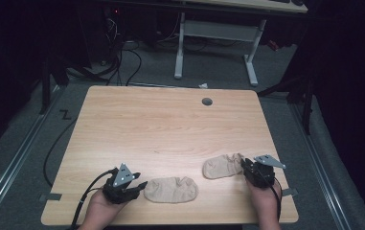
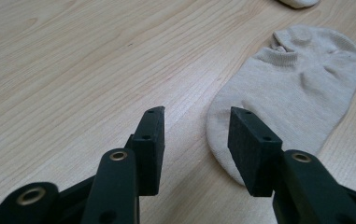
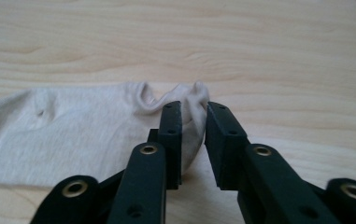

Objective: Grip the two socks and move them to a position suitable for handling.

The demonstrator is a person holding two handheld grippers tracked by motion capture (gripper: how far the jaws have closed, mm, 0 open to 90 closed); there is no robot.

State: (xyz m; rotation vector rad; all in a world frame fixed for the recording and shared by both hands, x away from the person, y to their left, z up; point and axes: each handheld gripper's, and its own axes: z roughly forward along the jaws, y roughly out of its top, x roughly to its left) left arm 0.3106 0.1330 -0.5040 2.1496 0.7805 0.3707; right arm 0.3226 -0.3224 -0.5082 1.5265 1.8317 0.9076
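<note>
The right gripper (image 3: 193,140) nearly clamps the right sock (image 3: 73,135) at its heel edge; the left gripper (image 2: 195,140), jaws apart, should straddle the left sock (image 2: 292,93) at 3 o'clock.

Two beige low-cut socks (image 1: 171,189) (image 1: 222,166) flat, well apart, near the wooden table's (image 1: 170,124) front edge.

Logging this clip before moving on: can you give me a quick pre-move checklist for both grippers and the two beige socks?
1. Left gripper open: ok, jaws stand wide apart.
2. Left gripper around the near beige fabric sock: not ok, only its right jaw overlaps the sock's edge.
3. Right gripper around the far beige sock's cuff: ok, fabric sits between the jaws.
4. Right gripper clamped: cannot tell, a gap remains.
5. Both socks flat on the light wooden table, apart: ok.
</note>
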